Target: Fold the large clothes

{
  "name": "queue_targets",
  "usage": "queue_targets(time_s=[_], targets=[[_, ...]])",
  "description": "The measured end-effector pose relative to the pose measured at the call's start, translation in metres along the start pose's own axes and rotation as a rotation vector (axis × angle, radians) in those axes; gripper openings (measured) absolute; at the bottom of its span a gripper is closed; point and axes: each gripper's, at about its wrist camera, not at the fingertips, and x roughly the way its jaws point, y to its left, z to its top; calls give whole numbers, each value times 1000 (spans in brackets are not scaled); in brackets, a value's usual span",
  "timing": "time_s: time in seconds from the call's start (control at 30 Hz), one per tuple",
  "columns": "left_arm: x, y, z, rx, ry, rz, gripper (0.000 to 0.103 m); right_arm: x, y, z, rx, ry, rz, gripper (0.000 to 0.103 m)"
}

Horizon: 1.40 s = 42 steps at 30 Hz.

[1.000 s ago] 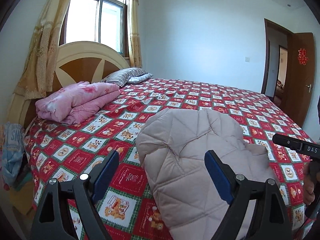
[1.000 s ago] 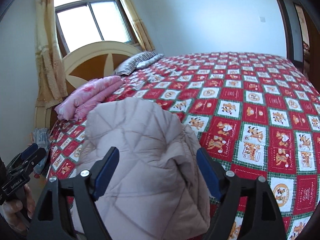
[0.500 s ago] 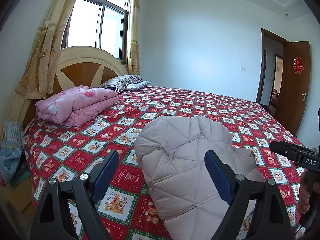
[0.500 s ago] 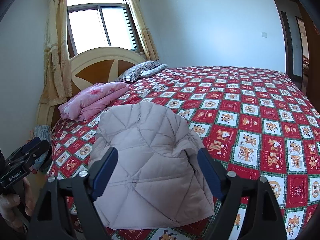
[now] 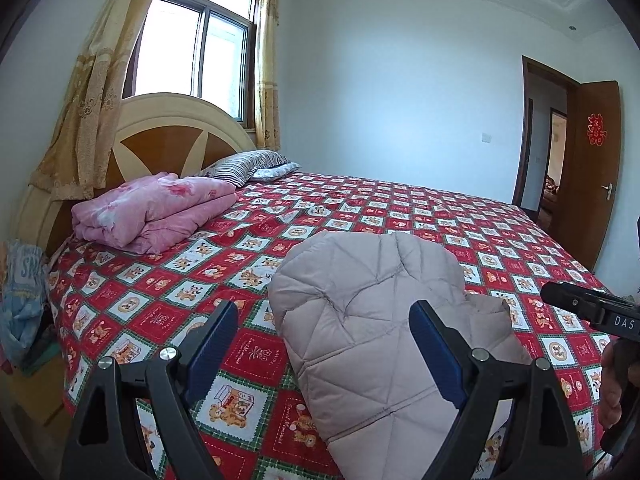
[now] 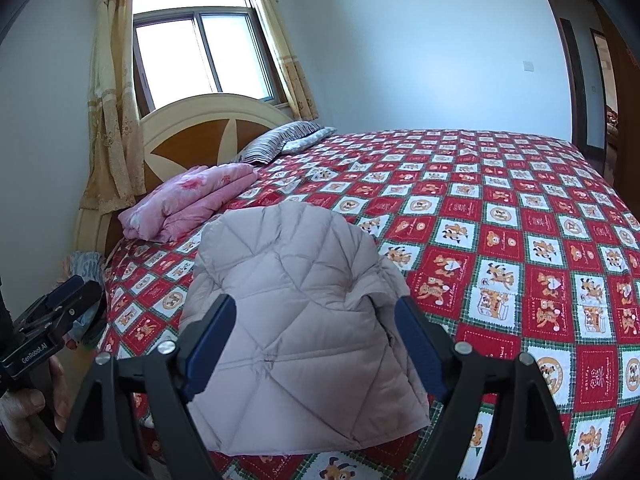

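A folded pale pink-grey quilted down jacket (image 5: 376, 320) lies on the red patterned bedspread (image 5: 168, 284) near the bed's front edge; it also shows in the right wrist view (image 6: 296, 320). My left gripper (image 5: 324, 344) is open and empty, held back from the jacket's left part. My right gripper (image 6: 316, 336) is open and empty, held back from the jacket's front. The right gripper's body (image 5: 592, 312) shows at the right edge of the left wrist view, and the left gripper's body (image 6: 48, 320) shows at the left edge of the right wrist view.
A folded pink quilt (image 5: 156, 212) lies at the bed's head on the left, with pillows (image 5: 248, 164) by the headboard (image 5: 168, 132). Blue cloth (image 5: 20, 300) hangs beside the bed at left. An open wooden door (image 5: 592, 168) stands at right.
Both grippers have drawn back and risen from the jacket, so it looks smaller and lower in both views. The jacket lies still on the bed. Both grippers stay open.
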Motion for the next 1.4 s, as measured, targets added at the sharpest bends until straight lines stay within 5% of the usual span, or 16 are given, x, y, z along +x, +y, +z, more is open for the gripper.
queue_targets(time_s=[1.4], targets=[[-1, -4, -2, 25, -6, 27, 88, -9, -3, 4, -16, -25, 3, 84]])
